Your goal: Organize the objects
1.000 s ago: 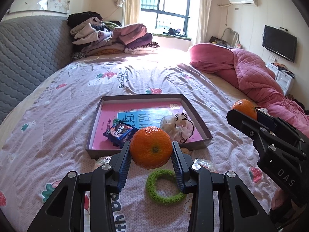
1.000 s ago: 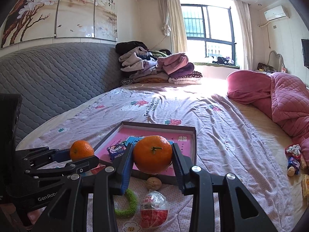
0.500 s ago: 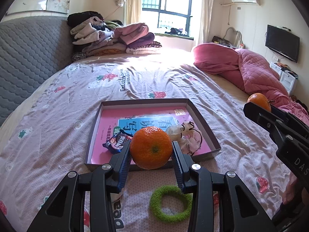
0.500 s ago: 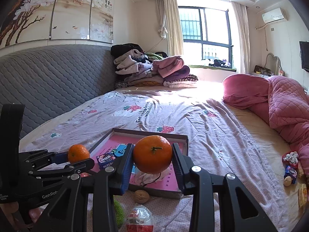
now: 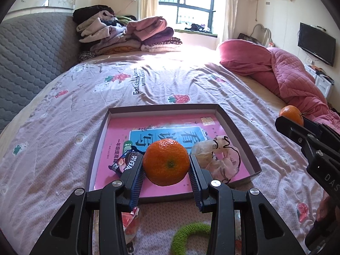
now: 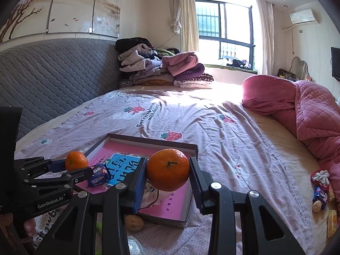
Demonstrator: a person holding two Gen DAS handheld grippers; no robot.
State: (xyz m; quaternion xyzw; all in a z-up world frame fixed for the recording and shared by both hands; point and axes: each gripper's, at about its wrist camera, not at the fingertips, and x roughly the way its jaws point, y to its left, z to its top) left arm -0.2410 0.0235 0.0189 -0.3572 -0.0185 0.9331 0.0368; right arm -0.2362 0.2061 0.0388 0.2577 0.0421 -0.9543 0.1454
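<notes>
A shallow cardboard box lid (image 5: 238,125) (image 6: 191,148) lies on the bed, holding a pink book (image 5: 119,133), a blue snack packet (image 5: 122,163) and a clear pouch (image 5: 221,161). My left gripper (image 5: 166,167) is shut on an orange (image 5: 166,162) held above the box's near edge. My right gripper (image 6: 167,174) is shut on a second orange (image 6: 167,170), above the box's right side. Each gripper also shows in the other's view, the left with its orange (image 6: 76,161), the right with its orange (image 5: 290,114).
A green hair ring (image 5: 191,237), a red-wrapped sweet (image 5: 130,221) and a walnut (image 6: 133,223) lie on the sheet before the box. Small snacks (image 6: 320,193) lie at the right. A pink quilt (image 5: 286,72) and stacked clothes (image 5: 127,34) lie beyond.
Both grippers have moved forward and up toward the box, still holding their oranges. The box now looks nearer and the green ring has slipped down toward the frame's bottom.
</notes>
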